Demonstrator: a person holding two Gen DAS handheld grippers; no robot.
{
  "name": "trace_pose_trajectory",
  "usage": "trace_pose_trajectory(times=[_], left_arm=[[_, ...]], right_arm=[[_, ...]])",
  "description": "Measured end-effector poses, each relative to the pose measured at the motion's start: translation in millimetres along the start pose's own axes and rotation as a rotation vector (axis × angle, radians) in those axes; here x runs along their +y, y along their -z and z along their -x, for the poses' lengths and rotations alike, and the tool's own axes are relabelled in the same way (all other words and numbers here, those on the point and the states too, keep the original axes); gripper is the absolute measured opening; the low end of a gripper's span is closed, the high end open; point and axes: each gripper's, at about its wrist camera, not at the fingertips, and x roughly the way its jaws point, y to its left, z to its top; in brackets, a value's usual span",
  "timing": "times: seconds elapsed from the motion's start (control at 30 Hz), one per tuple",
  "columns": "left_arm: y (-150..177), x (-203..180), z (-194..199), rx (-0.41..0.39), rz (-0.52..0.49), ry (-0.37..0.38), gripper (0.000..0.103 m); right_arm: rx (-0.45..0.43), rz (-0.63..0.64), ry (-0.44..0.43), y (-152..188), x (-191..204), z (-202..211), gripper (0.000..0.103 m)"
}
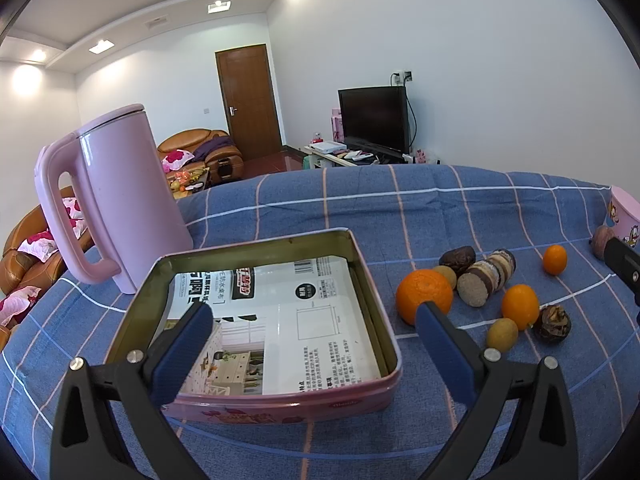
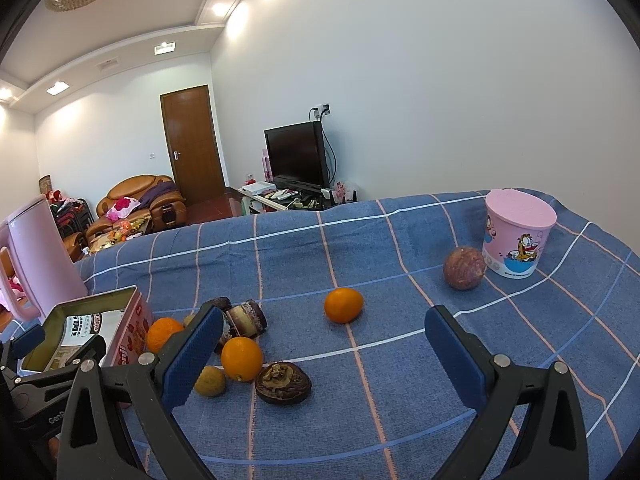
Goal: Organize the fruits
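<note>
A pink tin box (image 1: 390, 384) with a printed sheet inside lies open on the blue checked cloth. My left gripper (image 1: 316, 328) hovers open over its near edge, nothing between its fingers. Right of the tin lie a large orange (image 1: 424, 295), two small oranges (image 1: 520, 306) (image 1: 555, 259), yellowish fruits (image 1: 502, 334), dark brown fruits (image 1: 553, 324) and round cakes (image 1: 486, 276). My right gripper (image 2: 326, 344) is open above the cloth, with a small orange (image 2: 343, 305) ahead between the fingers. A purple passion fruit (image 2: 464, 267) rests farther right. The tin (image 2: 128, 316) shows at the left.
A tall pink kettle (image 1: 120, 200) stands behind the tin at the left. A pink cartoon cup (image 2: 518, 238) stands at the far right beside the passion fruit. The table's far edge drops off towards a TV, a sofa and a door.
</note>
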Motion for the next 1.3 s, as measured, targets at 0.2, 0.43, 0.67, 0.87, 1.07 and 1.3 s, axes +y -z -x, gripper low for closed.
trace_pose_trajectory(times=[0.2,0.43,0.67,0.87,1.07,1.3], left_arm=[[-0.1,0.2,0.0,0.0,0.0,0.0,0.103],[0.0,0.3,0.0,0.0,0.0,0.0,0.103],[-0.1,0.4,0.0,0.001,0.0,0.0,0.103],[-0.1,0.6,-0.1,0.001,0.001,0.0,0.103],[0.3,0.5,0.5,0.002,0.001,0.0,0.103],[1.0,0.5,0.3,0.004,0.003,0.001,0.103]], right_arm=[[0.003,0.0,0.001,0.9,-1.3,-1.0,0.102],[0.003,0.0,0.002,0.9,-1.4,-0.9,0.102],[0.001,-0.008,-0.003,0.8,-2.2,-0.9,0.102],[0.006,-0.008,-0.002,0.5,-1.7,-1.5,0.102],[0.018,-0.006,-0.008,1.0,-0.6,-3.3,0.102],[0.027,-0.009,-0.004,0.1,-3.0,-4.0,0.102]])
